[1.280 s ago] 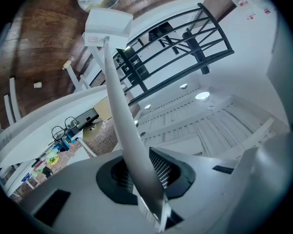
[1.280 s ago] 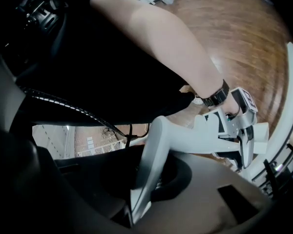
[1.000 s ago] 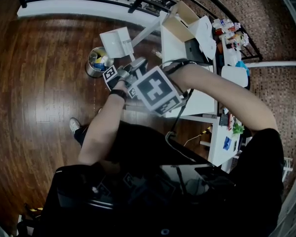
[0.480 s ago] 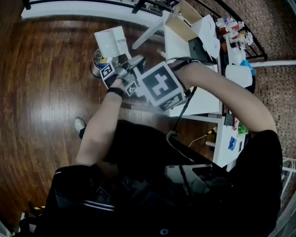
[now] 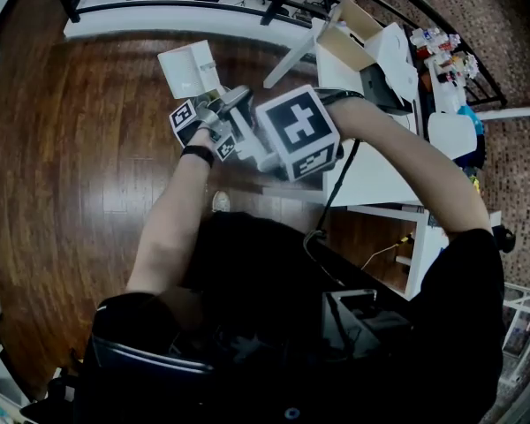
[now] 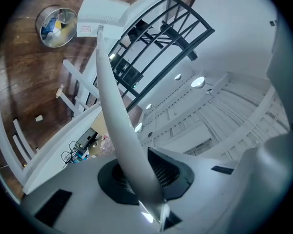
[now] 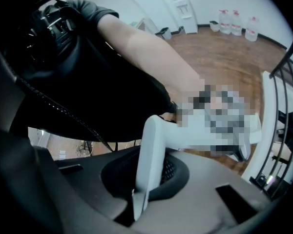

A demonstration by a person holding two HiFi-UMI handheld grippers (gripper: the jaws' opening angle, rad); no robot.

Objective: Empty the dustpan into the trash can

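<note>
We see a dark wood floor (image 5: 62, 201), a black railing (image 6: 189, 12), and an open box (image 5: 353, 38) on the white surface (image 5: 371, 179).

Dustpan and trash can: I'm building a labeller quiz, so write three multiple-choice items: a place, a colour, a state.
1. In the left gripper view, where is the dustpan?
A) beside the trash can, at its right
B) deep inside it
C) on a sofa

2. What colour is the dustpan?
A) red
B) white
C) black

3. What is the left tool doing?
A) open, empty
B) shut on a cloth
C) shut on the dustpan's handle

Key: A, the pan shows next to the can's rim; B, pan and handle are both white; C, the handle runs straight into the closed jaws.
</note>
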